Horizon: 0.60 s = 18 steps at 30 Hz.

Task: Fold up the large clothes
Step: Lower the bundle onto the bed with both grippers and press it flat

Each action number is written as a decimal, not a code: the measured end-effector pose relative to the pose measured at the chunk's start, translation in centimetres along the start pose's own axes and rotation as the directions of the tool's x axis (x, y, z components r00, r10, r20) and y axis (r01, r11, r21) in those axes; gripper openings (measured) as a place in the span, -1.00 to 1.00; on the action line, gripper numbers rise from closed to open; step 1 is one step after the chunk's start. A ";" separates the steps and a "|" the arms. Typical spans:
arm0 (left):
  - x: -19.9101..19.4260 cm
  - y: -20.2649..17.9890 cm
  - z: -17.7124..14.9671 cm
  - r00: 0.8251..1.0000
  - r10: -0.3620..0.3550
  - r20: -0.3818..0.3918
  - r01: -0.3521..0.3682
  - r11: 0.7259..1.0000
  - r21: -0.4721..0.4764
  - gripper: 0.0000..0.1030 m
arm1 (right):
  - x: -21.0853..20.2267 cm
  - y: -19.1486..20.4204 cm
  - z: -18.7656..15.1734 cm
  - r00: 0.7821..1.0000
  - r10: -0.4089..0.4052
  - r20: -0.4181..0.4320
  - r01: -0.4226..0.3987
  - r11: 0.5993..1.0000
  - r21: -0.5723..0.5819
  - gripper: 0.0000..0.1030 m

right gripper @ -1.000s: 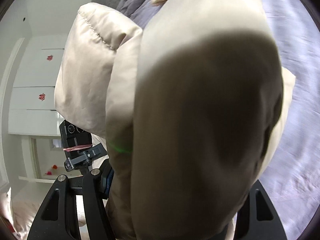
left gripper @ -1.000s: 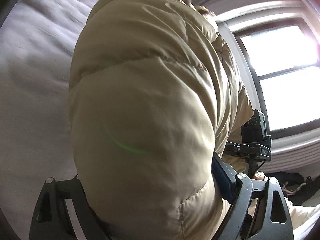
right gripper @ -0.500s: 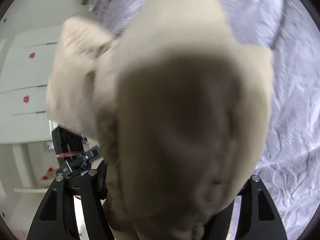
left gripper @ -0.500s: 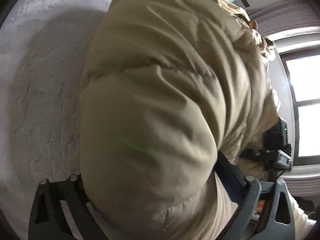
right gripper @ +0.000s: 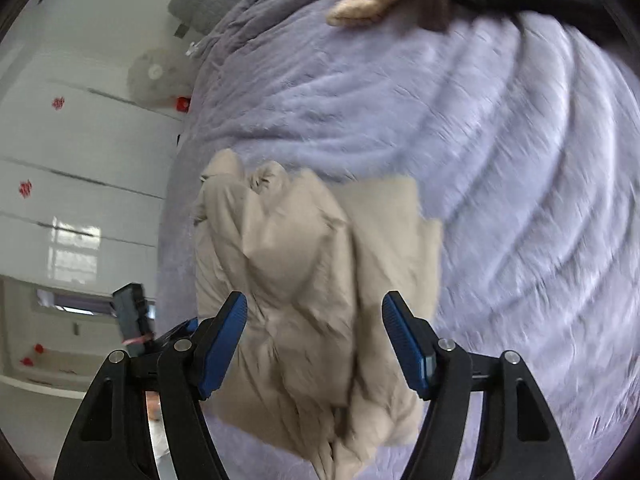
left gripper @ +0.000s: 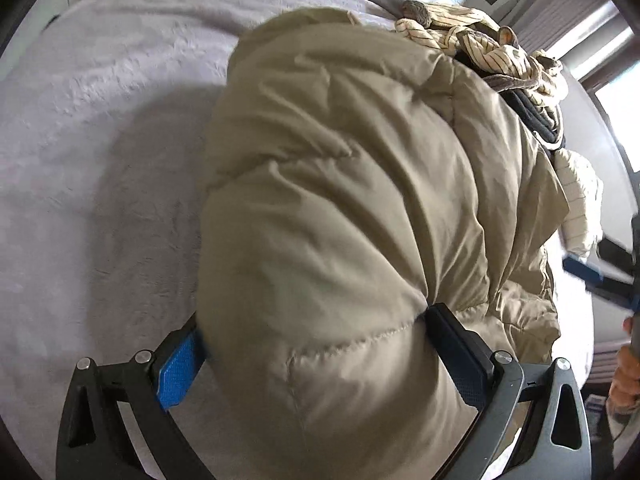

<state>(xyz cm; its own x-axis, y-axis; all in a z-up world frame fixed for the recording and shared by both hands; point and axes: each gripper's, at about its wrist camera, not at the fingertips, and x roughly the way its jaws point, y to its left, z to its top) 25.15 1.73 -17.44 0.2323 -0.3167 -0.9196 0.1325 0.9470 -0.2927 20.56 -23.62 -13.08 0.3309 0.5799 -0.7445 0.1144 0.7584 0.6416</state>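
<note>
Puffer jacket [left gripper: 352,208] — beige, quilted, bulky. Lies bunched on the bed [left gripper: 100,128], which is covered by a lilac plush blanket. In the left wrist view it fills the middle of the frame, from the near edge to the far side of the bed; in the right wrist view [right gripper: 312,280] it appears as a crumpled heap near the left edge of the bed.

Left gripper [left gripper: 316,340] — fingers spread very wide, a thick fold of the jacket bulging between them. The right finger [left gripper: 460,356] presses into the fabric; the blue pad of the left finger [left gripper: 178,372] sits at the fold's edge. Reads as a wide grip on the jacket.

Right gripper [right gripper: 316,332] — fingers open, blue pads facing each other, above the jacket heap and apart from it; nothing held.

Other clothes [left gripper: 492,52] — striped cream garments and a dark item, piled at the far right of the bed, just beyond the jacket.

White wardrobe [right gripper: 72,160] — left of the bed, with small red decorations on its doors.

A hand [left gripper: 626,376] shows at the right rim of the left wrist view.
</note>
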 end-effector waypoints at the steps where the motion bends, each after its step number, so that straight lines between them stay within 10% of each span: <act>1: -0.7 -0.5 1.3 1.000 0.013 0.014 -0.013 1.000 0.000 1.00 | 2.0 1.5 0.4 1.000 -0.029 -0.004 0.029 1.000 -0.007 0.32; 2: -1.8 -0.7 1.7 0.998 0.033 0.051 -0.033 0.999 0.002 1.00 | 2.6 1.6 1.7 0.998 -0.062 -0.011 0.062 0.998 -0.007 0.19; 4: -4.6 -0.6 4.0 0.991 0.050 0.127 -0.050 0.999 0.004 1.00 | 6.0 2.4 2.2 0.992 -0.116 -0.057 0.117 0.993 0.013 -0.91; 10: -5.6 0.3 6.3 0.980 0.109 0.166 -0.117 0.992 0.037 1.00 | 9.1 -0.9 0.0 0.955 -0.279 -0.098 0.284 0.958 0.041 -0.93; 18: -6.3 2.8 -3.1 0.988 0.134 0.080 -0.140 0.988 0.072 1.00 | 7.7 -3.9 -2.1 0.967 -0.232 -0.107 0.241 0.967 0.078 -0.94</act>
<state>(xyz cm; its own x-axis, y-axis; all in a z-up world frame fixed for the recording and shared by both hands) 21.10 6.50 -13.24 0.3239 -0.1904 -0.9267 0.1681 0.9755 -0.1416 20.73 -21.43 -21.70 0.1932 0.4165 -0.8884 0.2630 0.8503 0.4559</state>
